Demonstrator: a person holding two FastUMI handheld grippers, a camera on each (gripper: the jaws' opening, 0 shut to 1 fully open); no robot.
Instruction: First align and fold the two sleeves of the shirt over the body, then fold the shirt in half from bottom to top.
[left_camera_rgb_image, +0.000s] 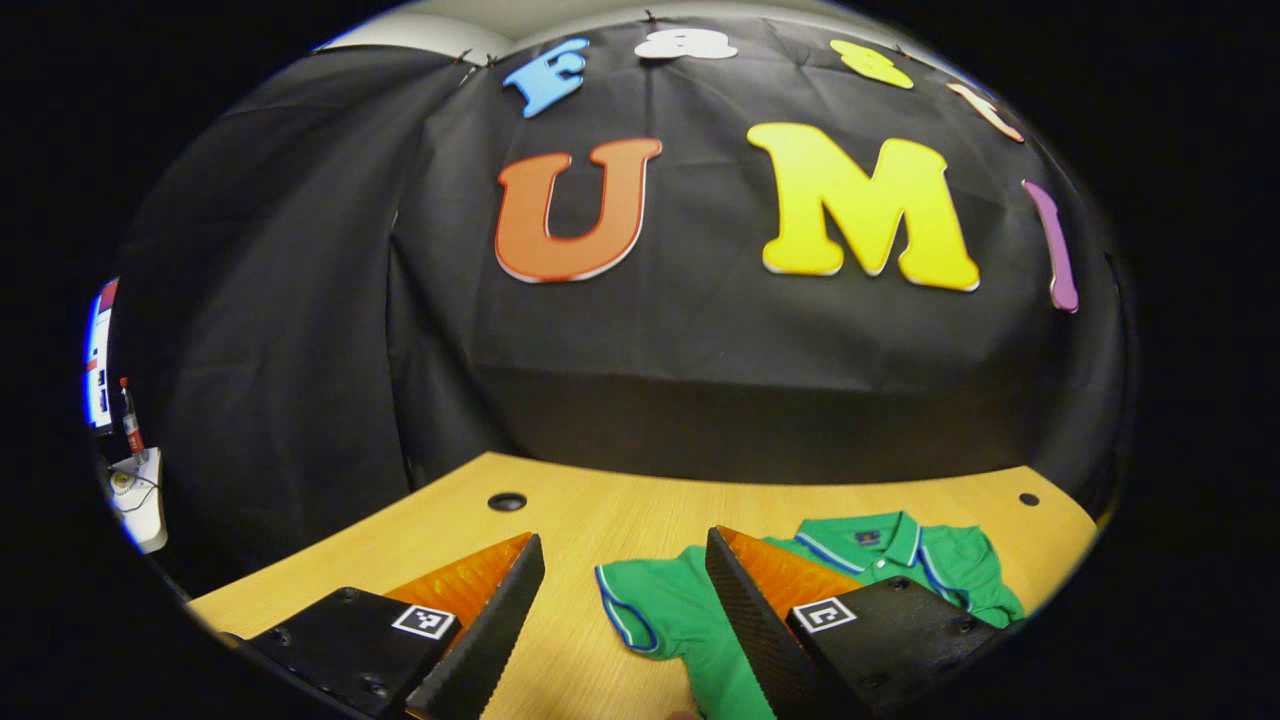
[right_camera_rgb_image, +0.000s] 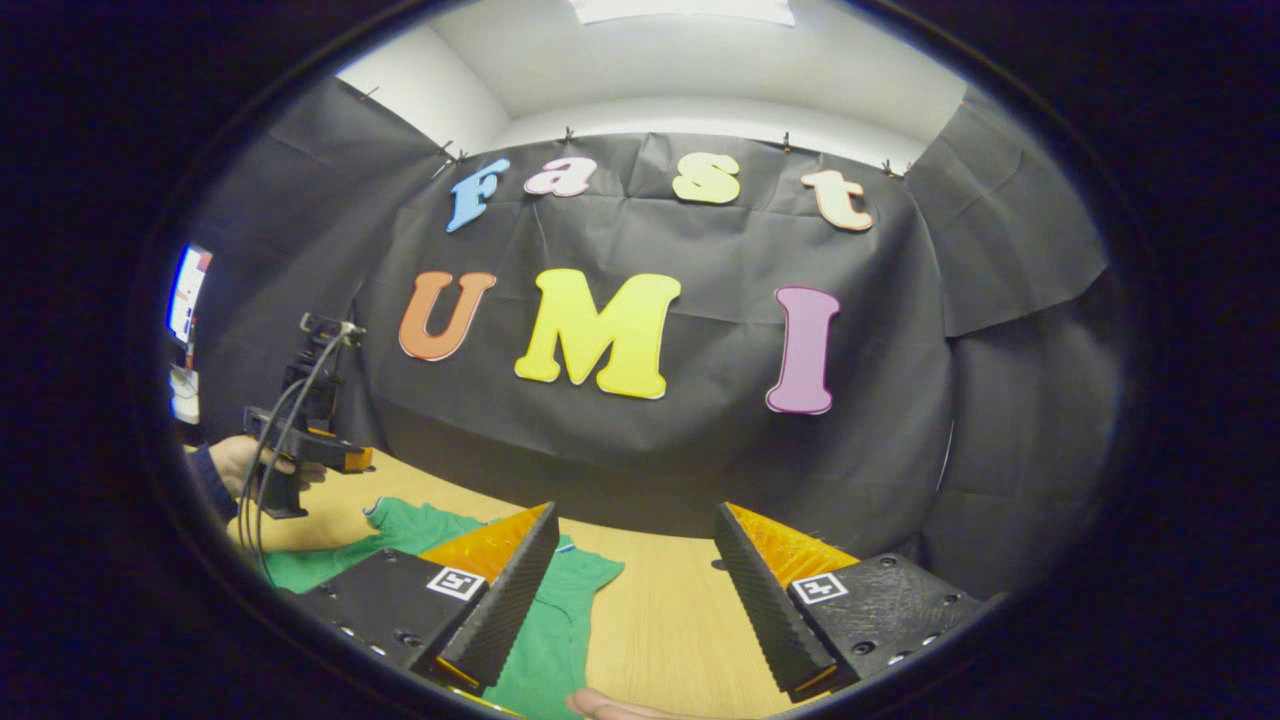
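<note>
A green polo shirt (left_camera_rgb_image: 668, 610) with white and blue trim lies flat on the wooden table (left_camera_rgb_image: 600, 510). Its collar (left_camera_rgb_image: 885, 545) points to the far side, and one short sleeve (left_camera_rgb_image: 625, 600) spreads to the left. My left gripper (left_camera_rgb_image: 622, 545) hovers open above that sleeve, with nothing between its fingers. In the right gripper view the shirt (right_camera_rgb_image: 555, 620) lies at lower left, its other sleeve (right_camera_rgb_image: 590, 570) reaching toward the middle. My right gripper (right_camera_rgb_image: 636, 515) stands open over the bare table just right of that sleeve. At far left a hand (right_camera_rgb_image: 232, 462) holds the other gripper above the shirt.
Two round holes (left_camera_rgb_image: 507, 501) (left_camera_rgb_image: 1028, 498) sit near the table's far edge. A screen (right_camera_rgb_image: 186, 290) and a white device with a small bottle (left_camera_rgb_image: 140, 495) stand off the table's left end. Bare wood (right_camera_rgb_image: 670, 610) lies right of the shirt. A fingertip (right_camera_rgb_image: 610, 706) shows at the bottom.
</note>
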